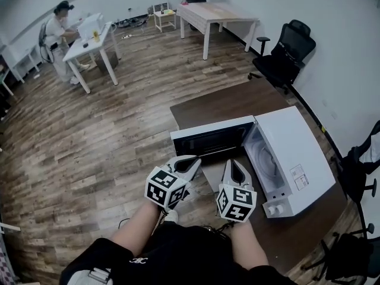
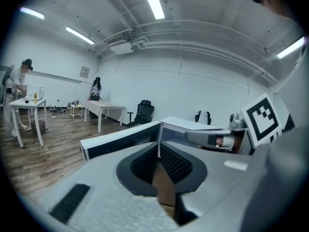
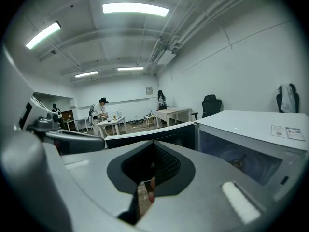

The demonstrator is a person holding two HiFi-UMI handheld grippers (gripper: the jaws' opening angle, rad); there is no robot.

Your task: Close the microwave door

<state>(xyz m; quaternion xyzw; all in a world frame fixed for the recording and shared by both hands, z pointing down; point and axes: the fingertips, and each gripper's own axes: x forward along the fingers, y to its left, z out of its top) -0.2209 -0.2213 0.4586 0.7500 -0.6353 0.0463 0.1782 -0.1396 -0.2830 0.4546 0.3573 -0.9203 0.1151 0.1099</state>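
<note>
Here: brown table (image 1: pixel 208 108) bearing open microwave (image 1: pixel 291 159); wood-plank floor (image 1: pixel 89 147).

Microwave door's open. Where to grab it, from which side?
Probably pinch the microwave door at its free left edge, left gripper coming from the left. It is hinged at its right end and stands wide open, so that edge gives most leverage. Jaws are shut; open them first.

A dark brown desk (image 1: pixel 237 103) takes up the middle right of the head view, on a wood-plank floor (image 1: pixel 89 147). On it sits a white microwave (image 1: pixel 297 153), its door (image 1: pixel 211 136) swung open to the left.
</note>
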